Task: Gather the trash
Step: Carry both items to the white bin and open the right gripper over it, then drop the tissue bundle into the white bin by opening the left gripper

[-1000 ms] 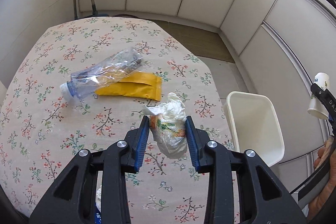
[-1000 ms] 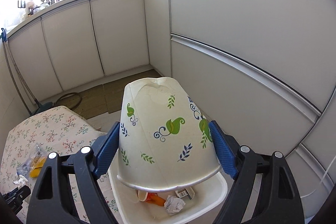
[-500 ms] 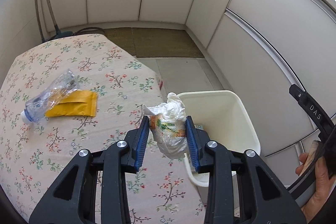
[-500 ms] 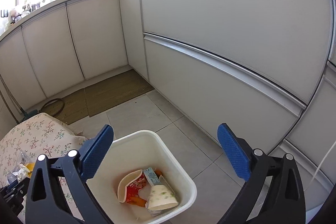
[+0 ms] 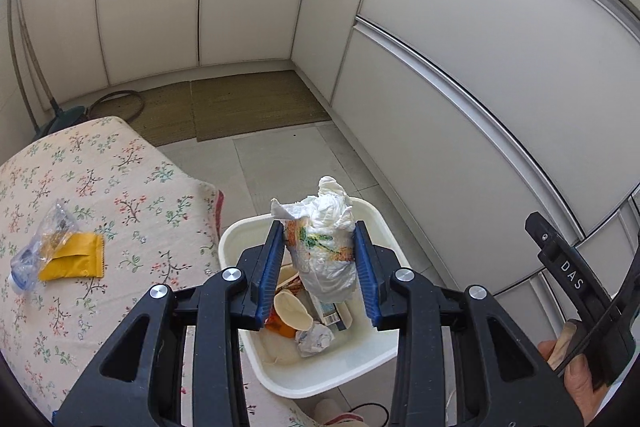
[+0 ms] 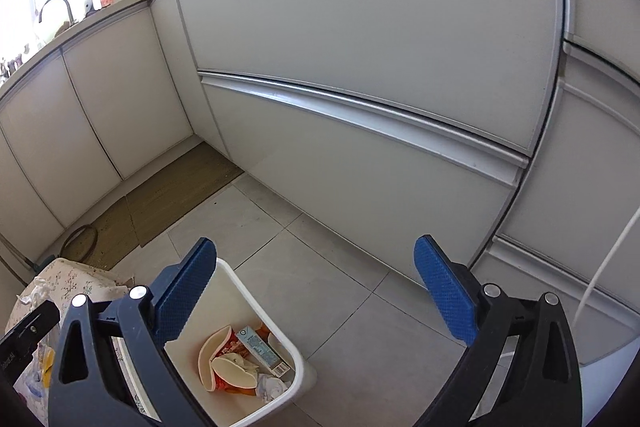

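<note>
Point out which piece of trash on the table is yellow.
The flat yellow packet, lying partly under the clear crushed bottle on the floral tablecloth. The bottle is see-through, not coloured.

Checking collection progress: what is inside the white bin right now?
The white bin holds crushed paper cups, a small blue carton, crumpled tissue and orange scraps. The left gripper and its crumpled wrapper cover part of it; lower layers are hidden.
</note>
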